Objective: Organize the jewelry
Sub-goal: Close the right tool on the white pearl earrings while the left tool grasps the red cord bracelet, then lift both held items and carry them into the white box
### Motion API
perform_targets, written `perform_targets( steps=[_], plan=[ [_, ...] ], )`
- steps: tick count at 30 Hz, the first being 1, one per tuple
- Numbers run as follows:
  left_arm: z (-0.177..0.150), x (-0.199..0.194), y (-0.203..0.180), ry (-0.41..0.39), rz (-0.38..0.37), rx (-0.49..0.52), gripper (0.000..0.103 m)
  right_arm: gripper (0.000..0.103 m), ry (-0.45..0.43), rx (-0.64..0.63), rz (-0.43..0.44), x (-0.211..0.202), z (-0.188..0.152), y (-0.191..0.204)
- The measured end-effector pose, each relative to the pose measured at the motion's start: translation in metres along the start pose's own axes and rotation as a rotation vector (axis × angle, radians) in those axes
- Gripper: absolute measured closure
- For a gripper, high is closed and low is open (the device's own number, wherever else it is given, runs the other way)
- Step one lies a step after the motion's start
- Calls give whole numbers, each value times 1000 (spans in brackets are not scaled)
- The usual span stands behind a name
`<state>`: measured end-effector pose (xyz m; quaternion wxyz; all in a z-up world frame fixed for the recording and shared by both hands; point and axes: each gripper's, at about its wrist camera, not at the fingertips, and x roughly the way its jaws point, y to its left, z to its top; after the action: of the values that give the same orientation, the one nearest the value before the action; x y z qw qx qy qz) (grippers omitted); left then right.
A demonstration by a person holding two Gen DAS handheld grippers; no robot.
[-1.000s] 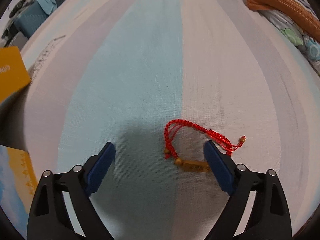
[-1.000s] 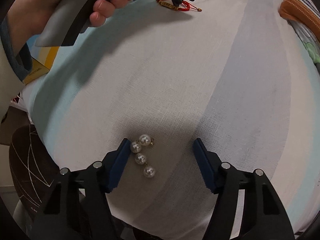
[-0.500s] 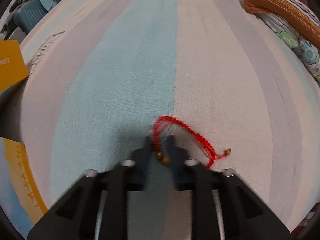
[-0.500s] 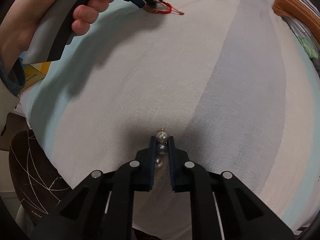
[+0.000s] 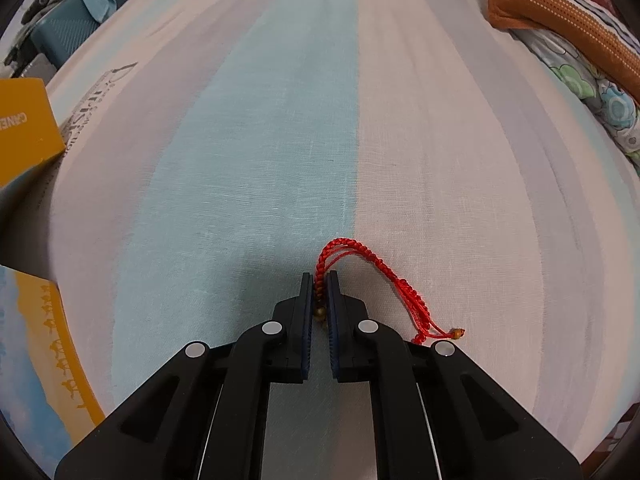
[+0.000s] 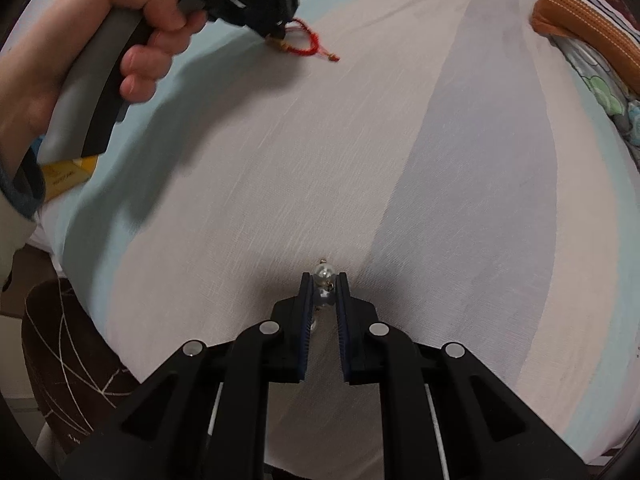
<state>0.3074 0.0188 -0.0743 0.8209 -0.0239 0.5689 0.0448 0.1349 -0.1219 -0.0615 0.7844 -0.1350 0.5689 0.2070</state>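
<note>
Two pinches at once over a broad striped bedsheet (image 5: 280,128) in bands of pale blue, cream and grey, spread flat and filling most of both views. Off at the far right edge, a rust-orange zipped fabric pouch (image 5: 560,20) resting on floral-patterned bedding (image 5: 592,92); at the left edge, a yellow cardboard box (image 5: 24,128) just off the sheet, with a teal bag (image 5: 68,28) farther back. Seen from the right wrist, a hand (image 6: 80,40) wrapped round the grey handle of the left gripper (image 5: 320,280), tilted steeply down onto the cloth. Left gripper clamped on a red braided cord bracelet with small brown beads (image 5: 372,260), nipped near its looped end, the loose knotted tail trailing right along the sheet. Right gripper (image 6: 324,280) closed on a small cluster of white pearl earrings with gold fittings (image 6: 322,270), one pearl poking out past the blue pads, the rest stacked between them, down against the cream band, well apart from the bracelet
</note>
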Motion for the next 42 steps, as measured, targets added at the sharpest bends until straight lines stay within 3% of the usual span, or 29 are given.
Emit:
perform_targets(
  steps=[14, 30, 42],
  plan=[
    [-1, -27, 20, -27, -6, -27, 97, 92, -111, 113, -28, -27, 1, -14],
    [-2, -69, 31, -82, -13, -26, 97, 92, -170, 134, -97, -38, 30, -33],
    [-15, -107, 45, -129, -8, -44, 97, 92, -214, 149, -124, -52, 27, -31]
  ],
)
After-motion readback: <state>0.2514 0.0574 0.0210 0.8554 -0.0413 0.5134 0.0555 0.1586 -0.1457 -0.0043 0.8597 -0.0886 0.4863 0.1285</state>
